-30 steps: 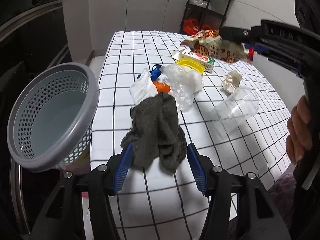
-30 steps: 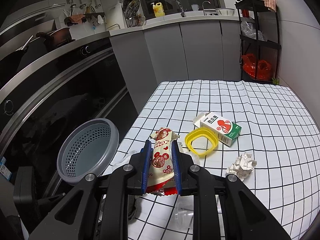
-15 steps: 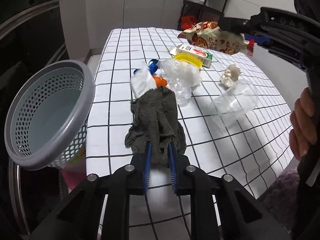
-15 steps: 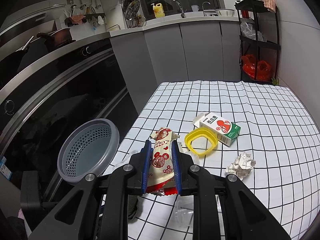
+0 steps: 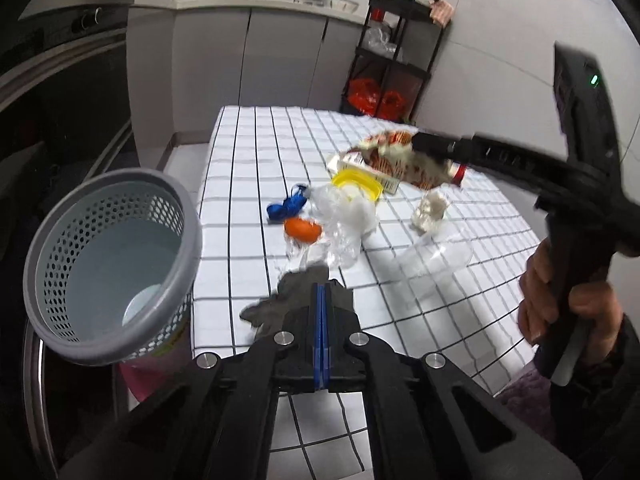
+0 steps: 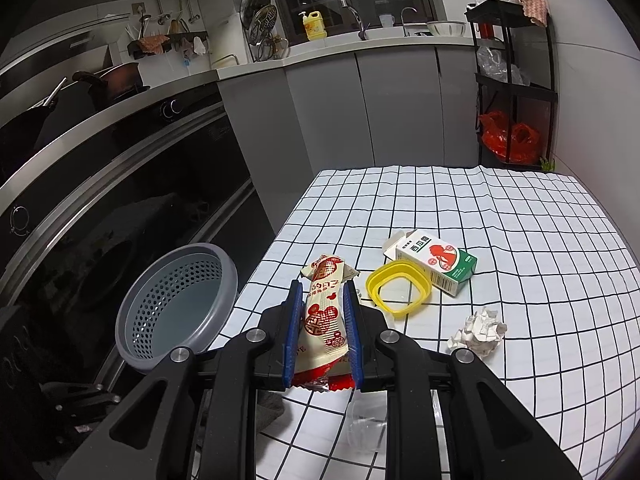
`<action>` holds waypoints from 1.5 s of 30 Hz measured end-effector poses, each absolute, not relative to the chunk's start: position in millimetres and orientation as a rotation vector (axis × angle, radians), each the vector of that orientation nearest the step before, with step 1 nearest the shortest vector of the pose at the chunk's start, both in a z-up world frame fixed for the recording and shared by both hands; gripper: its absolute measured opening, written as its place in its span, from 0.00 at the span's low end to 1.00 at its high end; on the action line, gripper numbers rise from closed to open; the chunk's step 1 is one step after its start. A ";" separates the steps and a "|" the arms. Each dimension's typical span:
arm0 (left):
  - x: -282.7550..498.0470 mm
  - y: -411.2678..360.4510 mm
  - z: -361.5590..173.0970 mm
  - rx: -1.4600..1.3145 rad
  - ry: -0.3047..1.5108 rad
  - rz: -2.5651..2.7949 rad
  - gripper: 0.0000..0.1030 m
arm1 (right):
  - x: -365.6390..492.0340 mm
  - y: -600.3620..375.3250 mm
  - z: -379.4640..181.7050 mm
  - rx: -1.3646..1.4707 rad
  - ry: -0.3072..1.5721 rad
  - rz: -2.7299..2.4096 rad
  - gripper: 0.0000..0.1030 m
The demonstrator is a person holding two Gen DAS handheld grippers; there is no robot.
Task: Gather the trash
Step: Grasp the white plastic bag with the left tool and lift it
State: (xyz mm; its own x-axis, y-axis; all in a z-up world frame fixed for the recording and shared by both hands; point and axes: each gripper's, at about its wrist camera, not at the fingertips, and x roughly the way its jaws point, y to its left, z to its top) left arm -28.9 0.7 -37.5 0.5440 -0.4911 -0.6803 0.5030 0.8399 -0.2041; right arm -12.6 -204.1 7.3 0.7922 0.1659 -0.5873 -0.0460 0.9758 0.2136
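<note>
My left gripper [image 5: 321, 308] is clenched tight, its blue pads pressed together on a fold of the dark grey fuzzy cloth [image 5: 296, 304], which bunches around the fingertips just above the near edge of the table covered in a white cloth with a black grid [image 5: 248, 184]. My right gripper [image 6: 322, 312] is clamped on a long cream and red printed snack wrapper [image 6: 324, 312], whose crimped red end sticks out behind the pads and whose top pokes out past the fingertips. From the left camera I see that wrapper held out over the far side of the table, with a hand [image 5: 568, 300] on the right gripper's handle. The round grey perforated plastic basket [image 5: 108, 264] sits off the table's left edge, tilted toward me. On the table, a crumpled clear plastic bag [image 5: 344, 216] lies touching an orange piece [image 5: 303, 229], with a blue ribbon-like scrap [image 5: 286, 206] just beside them. Beyond the bag lie a yellow plastic ring [image 6: 398, 290] and, just behind it, a small white, red and green carton [image 6: 438, 260] on its side. A crumpled ball of white paper [image 6: 478, 332] lies to the right of the ring, and a clear plastic cup [image 5: 436, 256] rests on its side near it.
</note>
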 end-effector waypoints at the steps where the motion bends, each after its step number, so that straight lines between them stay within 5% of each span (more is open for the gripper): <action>1: -30.8 2.2 -31.9 0.013 0.784 -0.593 0.01 | -12.6 -203.9 7.1 0.192 0.648 0.115 0.20; 18: 6.6 -30.7 -55.6 0.122 0.896 -0.519 0.07 | -13.6 -213.1 10.8 0.224 0.640 0.117 0.20; 20: 13.7 -40.5 -60.0 0.140 0.913 -0.521 0.12 | -14.6 -214.8 11.0 0.230 0.640 0.118 0.20; 24: 19.8 -53.8 -64.5 0.164 0.913 -0.516 0.53 | -16.0 -218.1 12.3 0.241 0.638 0.123 0.20; 25: 20.6 -56.1 -65.0 0.169 0.908 -0.514 0.53 | -16.1 -219.2 12.9 0.243 0.637 0.125 0.20; 36: 42.8 -86.4 -93.2 0.239 1.001 -0.494 0.53 | -19.1 -226.6 16.7 0.265 0.624 0.136 0.20; 38: 44.1 -89.0 -96.3 0.239 1.011 -0.501 0.44 | -18.9 -227.0 17.2 0.265 0.624 0.136 0.20; 42: 48.1 -92.7 -97.9 0.232 1.027 -0.522 0.05 | -19.0 -227.1 17.2 0.265 0.624 0.136 0.20; 45: 47.3 -93.2 -93.9 0.232 1.012 -0.529 0.02 | -19.5 -227.7 17.5 0.265 0.622 0.133 0.20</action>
State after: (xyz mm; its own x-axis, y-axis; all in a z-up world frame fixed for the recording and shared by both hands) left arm 47.3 -93.2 -93.9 0.4182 -0.3124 -0.8529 0.5217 0.8513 -0.0561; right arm -19.5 -227.7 17.5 0.8057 0.2022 -0.5568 -0.0437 0.9577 0.2846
